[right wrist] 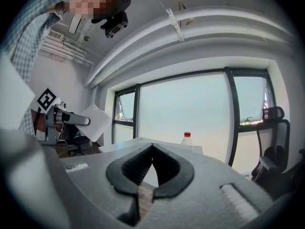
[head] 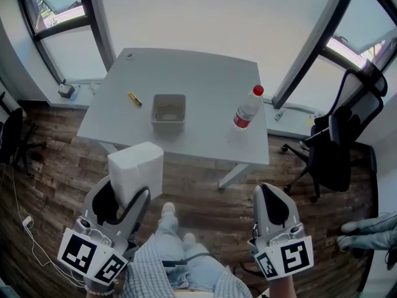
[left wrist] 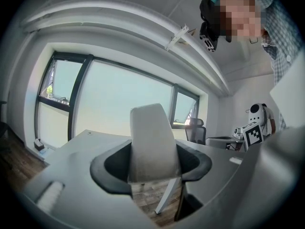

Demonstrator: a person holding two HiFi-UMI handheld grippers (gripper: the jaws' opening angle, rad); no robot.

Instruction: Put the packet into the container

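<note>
While the left gripper [head: 129, 190] clamped the white packet [head: 135, 166] between its jaws, the grey container [head: 169, 112] stood open-topped on the table [head: 211, 82], and nothing could be made out inside it. The packet was held off the table, on the person's side of the container and slightly to its left, well apart from it. In the left gripper view, both pads pressed on the packet's sides [left wrist: 151, 137], and its long axis ran out along the jaws toward the container. The right gripper [head: 268, 192] hung further from the container, on the same near side but to its right, with its jaws drawn together at the tips and nothing between them [right wrist: 152, 149]. A red-capped bottle [head: 248, 108] stood to the container's right, and a small yellow object [head: 134, 99] lay to its left; neither stood between packet and container. Judged from this layout, the left gripper was the nearer and already loaded. The coming move would carry the packet forward and slightly rightward over the container's rim.
</note>
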